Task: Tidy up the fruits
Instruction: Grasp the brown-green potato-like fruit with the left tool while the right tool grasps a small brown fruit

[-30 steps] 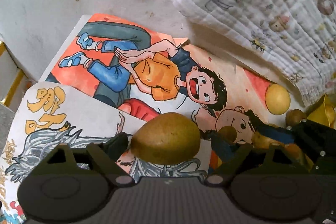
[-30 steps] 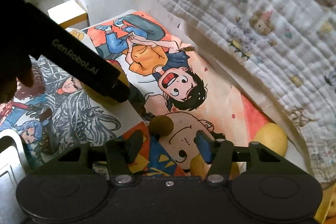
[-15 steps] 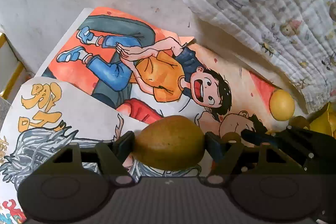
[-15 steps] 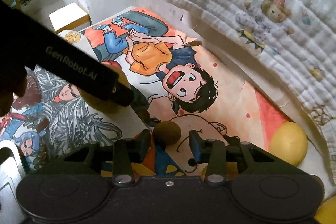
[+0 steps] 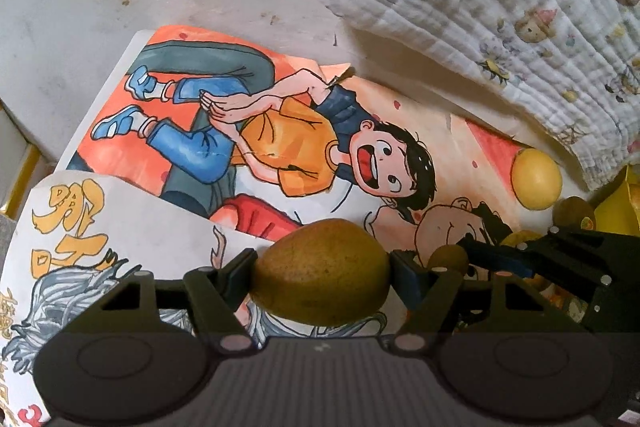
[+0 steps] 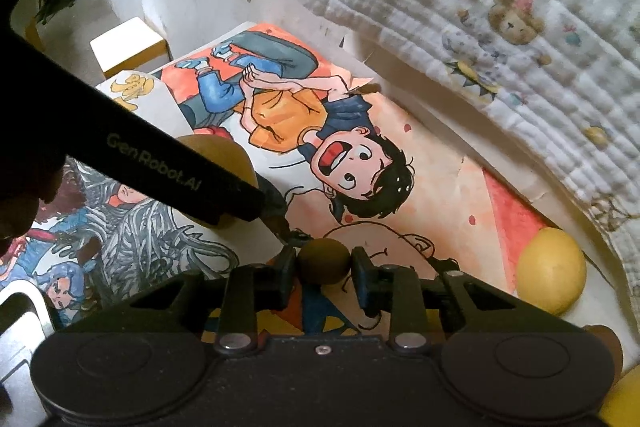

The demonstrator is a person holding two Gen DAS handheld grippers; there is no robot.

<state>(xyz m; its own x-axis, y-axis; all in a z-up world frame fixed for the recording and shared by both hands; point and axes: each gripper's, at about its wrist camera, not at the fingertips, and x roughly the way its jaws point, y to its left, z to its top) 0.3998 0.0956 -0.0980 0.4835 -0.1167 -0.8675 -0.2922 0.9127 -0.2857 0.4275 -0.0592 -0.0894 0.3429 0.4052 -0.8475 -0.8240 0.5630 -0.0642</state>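
My left gripper point(image 5: 320, 281) is shut on a large brown-green pear point(image 5: 322, 273), its fingers pressing both sides, above the cartoon posters. My right gripper point(image 6: 323, 267) is shut on a small round brown fruit point(image 6: 323, 261). The left gripper body point(image 6: 160, 163) crosses the right wrist view with the pear point(image 6: 224, 155) partly behind it. The right gripper point(image 5: 520, 267) shows at the right of the left wrist view with the small brown fruit point(image 5: 448, 259) at its tips. A yellow round fruit point(image 5: 536, 179) lies on the poster edge; it also shows in the right wrist view point(image 6: 550, 271).
Cartoon posters point(image 5: 280, 131) cover the white surface. A patterned quilted blanket point(image 5: 500, 7) hangs at the back right. More brown and yellow fruits point(image 5: 572, 213) lie at the far right. A white-and-yellow box point(image 6: 128, 49) stands at the left. A metal tray corner point(image 6: 20, 311) is bottom left.
My left gripper closed from open onto the pear. My right gripper closed onto the small brown fruit.
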